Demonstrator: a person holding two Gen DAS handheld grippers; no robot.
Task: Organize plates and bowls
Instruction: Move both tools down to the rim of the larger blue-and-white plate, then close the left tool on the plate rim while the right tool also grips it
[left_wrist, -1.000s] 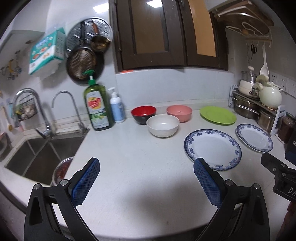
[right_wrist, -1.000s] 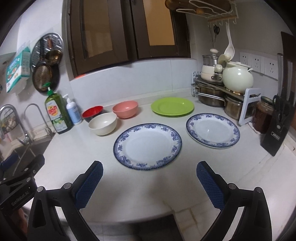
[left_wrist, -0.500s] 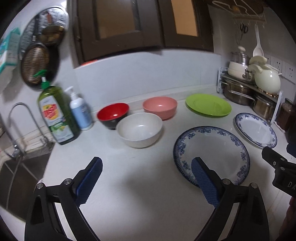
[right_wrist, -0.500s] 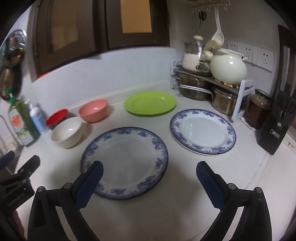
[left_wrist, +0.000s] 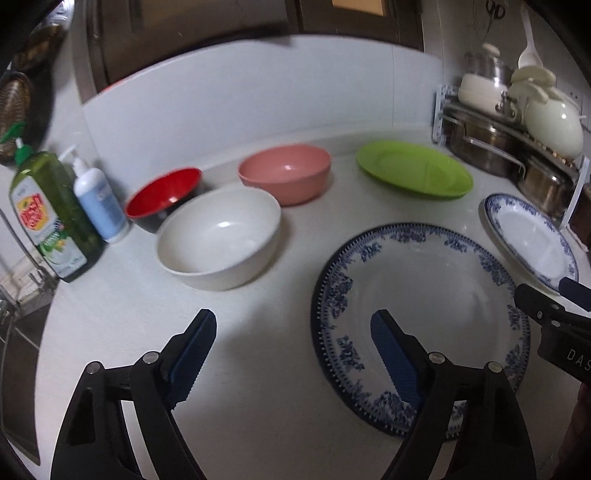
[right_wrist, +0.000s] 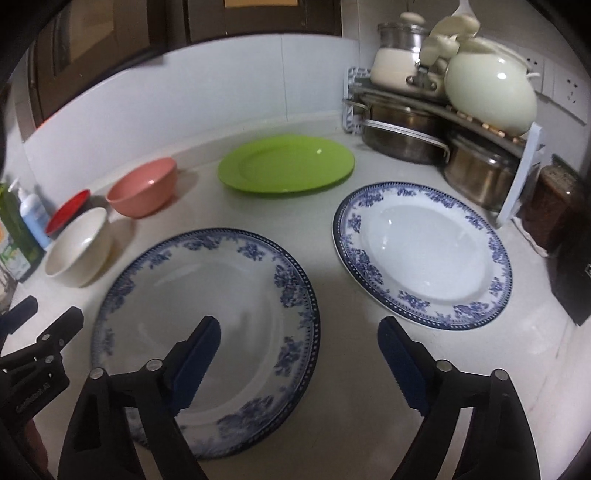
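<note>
On the white counter lie a large blue-rimmed plate (left_wrist: 424, 302) (right_wrist: 207, 291), a smaller blue-rimmed plate (left_wrist: 532, 240) (right_wrist: 424, 251) to its right and a green plate (left_wrist: 413, 170) (right_wrist: 286, 164) behind them. A white bowl (left_wrist: 218, 236) (right_wrist: 79, 249), a pink bowl (left_wrist: 284, 177) (right_wrist: 142, 190) and a red bowl (left_wrist: 162, 194) (right_wrist: 68, 210) stand to the left. My left gripper (left_wrist: 291, 350) is open, its right finger over the large plate's left part. My right gripper (right_wrist: 299, 358) is open, its left finger over the same plate's right part.
A green soap bottle (left_wrist: 40, 214) and a white pump bottle (left_wrist: 98, 203) stand at the left by the sink. A rack with steel pots (right_wrist: 406, 133) and a cream pot (right_wrist: 487, 92) fills the back right corner. A dark jar (right_wrist: 554, 206) and a knife block (right_wrist: 572, 280) stand at the right.
Both grippers have moved forward and down toward the counter. The large blue-rimmed plate now lies under a finger of each. Both stay open.
</note>
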